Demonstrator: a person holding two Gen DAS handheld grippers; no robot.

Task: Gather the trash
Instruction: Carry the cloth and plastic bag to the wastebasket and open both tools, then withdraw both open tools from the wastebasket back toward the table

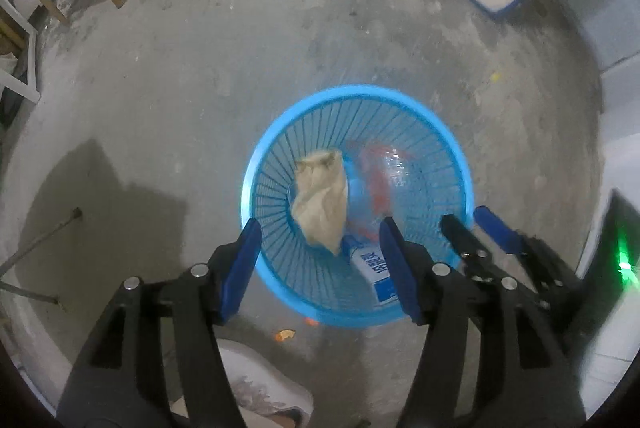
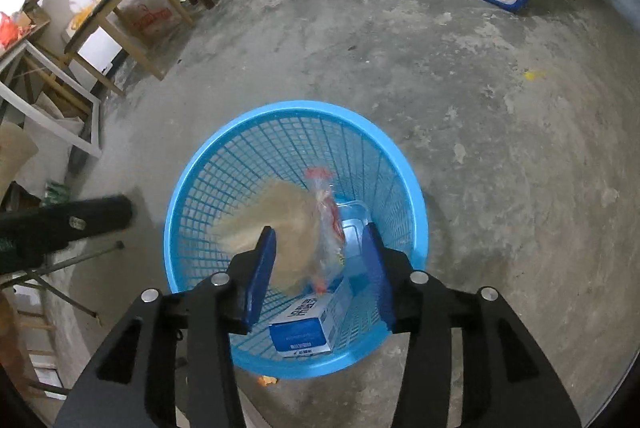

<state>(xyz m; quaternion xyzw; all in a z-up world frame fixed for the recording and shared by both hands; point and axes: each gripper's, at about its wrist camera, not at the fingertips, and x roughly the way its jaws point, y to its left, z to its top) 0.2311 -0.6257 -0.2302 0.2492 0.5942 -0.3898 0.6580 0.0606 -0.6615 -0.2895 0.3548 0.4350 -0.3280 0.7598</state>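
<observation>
Both wrist views look steeply down, near (perhaps) the shared basket.

Blue-white carton in basket: print too blurred to read

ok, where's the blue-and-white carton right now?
The blue-and-white carton lies inside the blue basket, at the near side of it in both wrist views, just below the crumpled brown paper and the clear plastic wrapper.

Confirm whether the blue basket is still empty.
No. The blue basket already holds a crumpled tan paper, a clear red-printed wrapper and a blue-and-white carton.
</observation>
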